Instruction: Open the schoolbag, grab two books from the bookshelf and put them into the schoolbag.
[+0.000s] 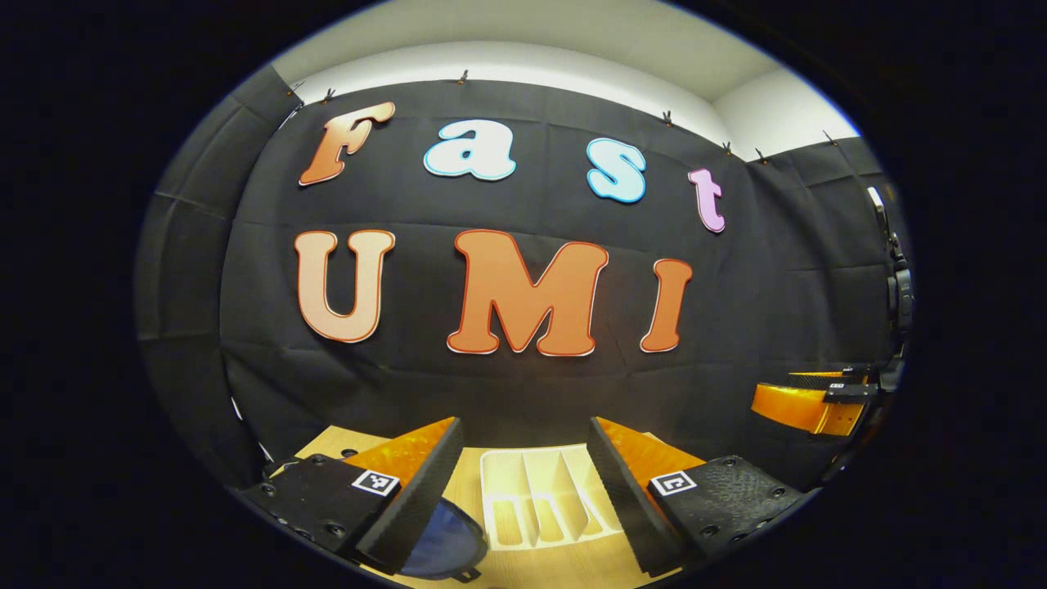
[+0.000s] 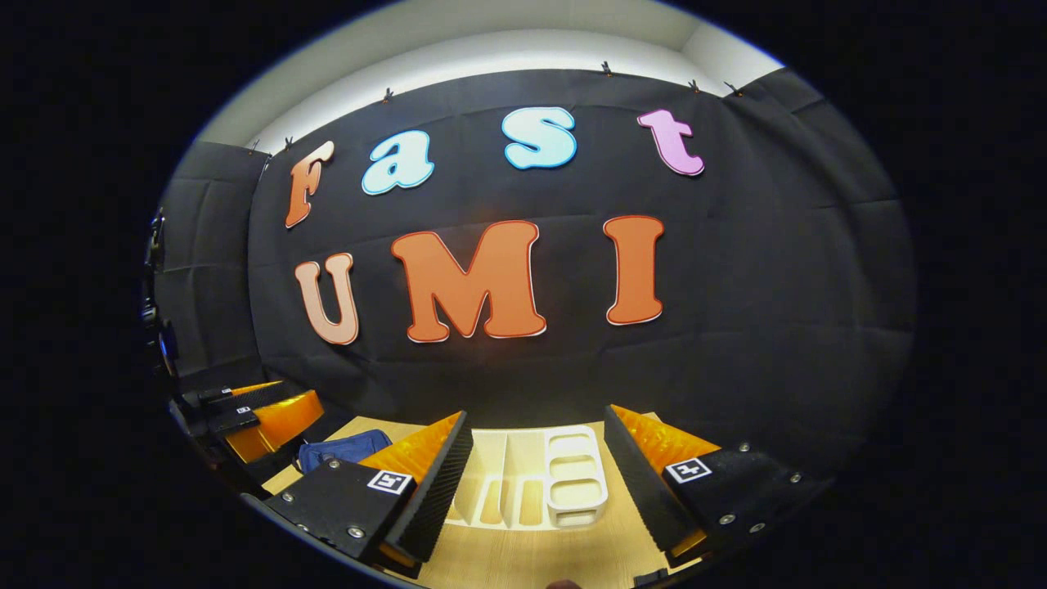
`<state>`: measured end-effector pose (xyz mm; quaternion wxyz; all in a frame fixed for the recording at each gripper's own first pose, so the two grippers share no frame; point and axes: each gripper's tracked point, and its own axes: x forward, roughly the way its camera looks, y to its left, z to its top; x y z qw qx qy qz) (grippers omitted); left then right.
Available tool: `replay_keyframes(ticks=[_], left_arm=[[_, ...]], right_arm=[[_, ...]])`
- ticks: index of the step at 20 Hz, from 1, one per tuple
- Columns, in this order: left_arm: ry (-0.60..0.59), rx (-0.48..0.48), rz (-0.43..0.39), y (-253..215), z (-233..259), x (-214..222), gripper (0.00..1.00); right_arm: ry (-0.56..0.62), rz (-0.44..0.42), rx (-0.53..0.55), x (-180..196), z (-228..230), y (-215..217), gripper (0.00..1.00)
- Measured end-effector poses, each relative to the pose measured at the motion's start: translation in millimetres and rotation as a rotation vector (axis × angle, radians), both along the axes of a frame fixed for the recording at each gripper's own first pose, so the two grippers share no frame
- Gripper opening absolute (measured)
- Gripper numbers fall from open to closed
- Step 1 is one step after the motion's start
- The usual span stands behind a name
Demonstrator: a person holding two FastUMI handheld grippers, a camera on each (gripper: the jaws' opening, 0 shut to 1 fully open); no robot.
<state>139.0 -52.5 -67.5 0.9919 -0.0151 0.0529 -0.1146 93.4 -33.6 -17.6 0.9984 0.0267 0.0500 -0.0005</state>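
Both claws hang above the wooden table (image 2: 523,556), fingers spread wide, nothing between them. Left claw (image 1: 523,491) looks over the white bookshelf (image 1: 544,499) lying by the far wall, the blue schoolbag (image 1: 446,544) just left of it. From the right claw (image 2: 536,491), the schoolbag (image 2: 343,450) sits far left. Square coded tags mark the fingers; no readable writing on anything.

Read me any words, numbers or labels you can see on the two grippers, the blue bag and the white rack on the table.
No readable words or numbers on any of them.
On the left gripper: square black-and-white markers on both fingers, coded patterns, not text.
On the right gripper: the same kind of coded squares.
On the blue schoolbag and white bookshelf: no print visible.
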Motion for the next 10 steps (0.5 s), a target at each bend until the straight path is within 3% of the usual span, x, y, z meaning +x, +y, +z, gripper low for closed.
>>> replay_keyframes(ticks=[3, 10], left_arm=[[0.021, -0.015, 0.012, 2.3, -2.2, 0.6, 0.96], [0.053, -0.024, 0.016, 3.7, -3.3, -3.7, 0.95]], right_arm=[[0.006, -0.014, -0.05, 2.3, 0.1, -2.3, 0.97], [0.022, -0.018, -0.052, 0.0, -4.0, -1.5, 0.97]])
